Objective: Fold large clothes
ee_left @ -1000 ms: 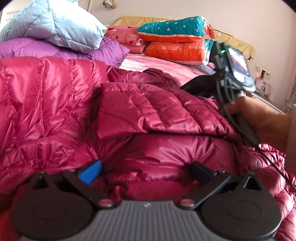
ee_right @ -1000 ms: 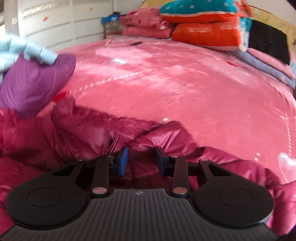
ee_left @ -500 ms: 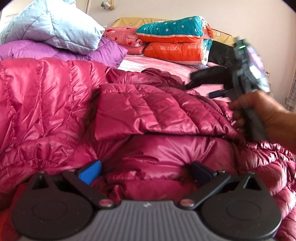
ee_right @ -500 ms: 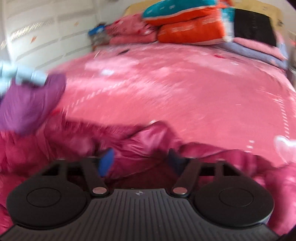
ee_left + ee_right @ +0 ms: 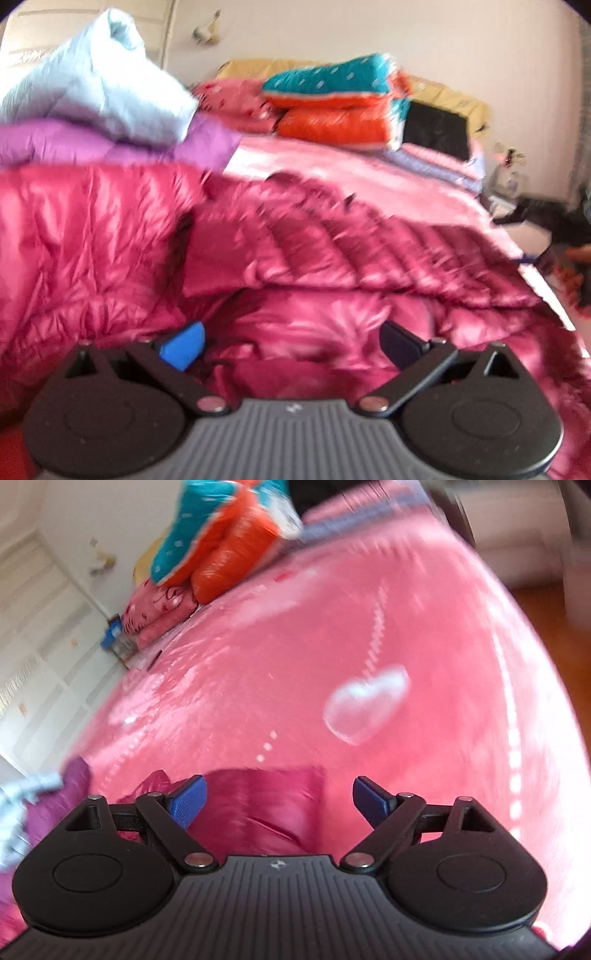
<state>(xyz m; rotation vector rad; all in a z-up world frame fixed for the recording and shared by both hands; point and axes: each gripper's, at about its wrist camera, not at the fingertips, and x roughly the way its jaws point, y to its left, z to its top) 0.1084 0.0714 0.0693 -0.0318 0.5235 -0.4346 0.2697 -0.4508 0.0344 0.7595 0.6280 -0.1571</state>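
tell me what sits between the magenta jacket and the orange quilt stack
Only bare pink bedspread lies between the magenta jacket and the orange quilt stack; the left wrist view shows it.

each gripper has a dark grey ribbed body with a small pale logo at its front edge, flanked by two round black discs. black linkage bars run forward from silver rivets to the fingers. the left gripper [image 5: 291,345] shows one bright blue pad and one dark pad; the right gripper [image 5: 279,799] carries two textured blue pads [image 5: 186,801].
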